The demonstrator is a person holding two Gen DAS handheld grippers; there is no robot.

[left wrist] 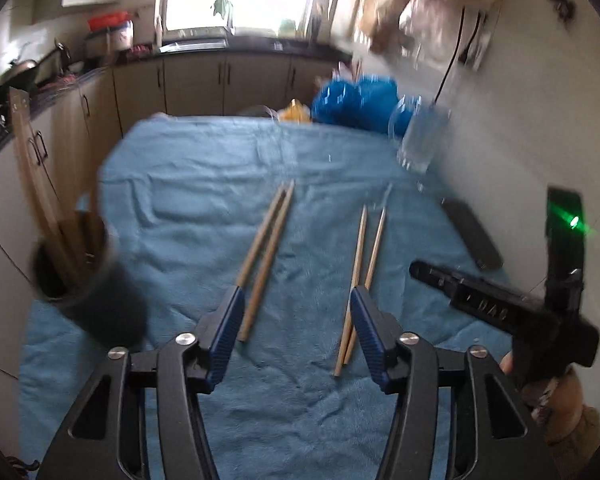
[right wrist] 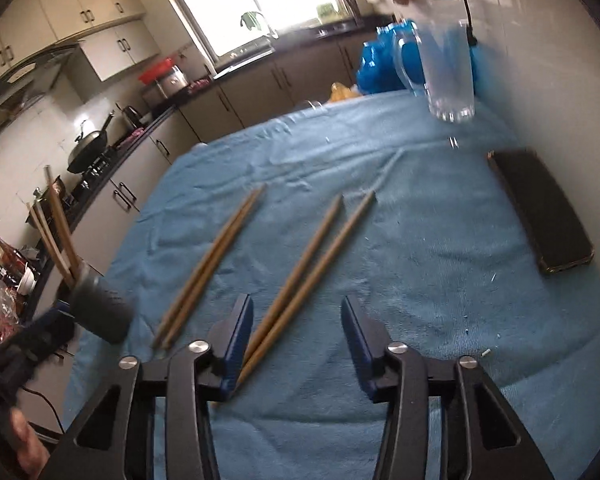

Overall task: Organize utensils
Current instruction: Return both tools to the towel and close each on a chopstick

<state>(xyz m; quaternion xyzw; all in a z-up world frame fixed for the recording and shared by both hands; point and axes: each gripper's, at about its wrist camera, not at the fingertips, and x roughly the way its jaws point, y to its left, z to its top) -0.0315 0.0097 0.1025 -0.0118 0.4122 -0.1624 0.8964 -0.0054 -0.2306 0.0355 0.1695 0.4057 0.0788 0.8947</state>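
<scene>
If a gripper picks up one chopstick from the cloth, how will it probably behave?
The chopsticks look like thin straight wood, so probably stiff and light. They are slim and seem round, so one may roll or pivot between the pads. Lying flat on the soft blue cloth, a stick may be hard to get under.

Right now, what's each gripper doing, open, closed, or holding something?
Left gripper: open, fingers empty above the chopsticks.
Right gripper: open, holding nothing.
</scene>
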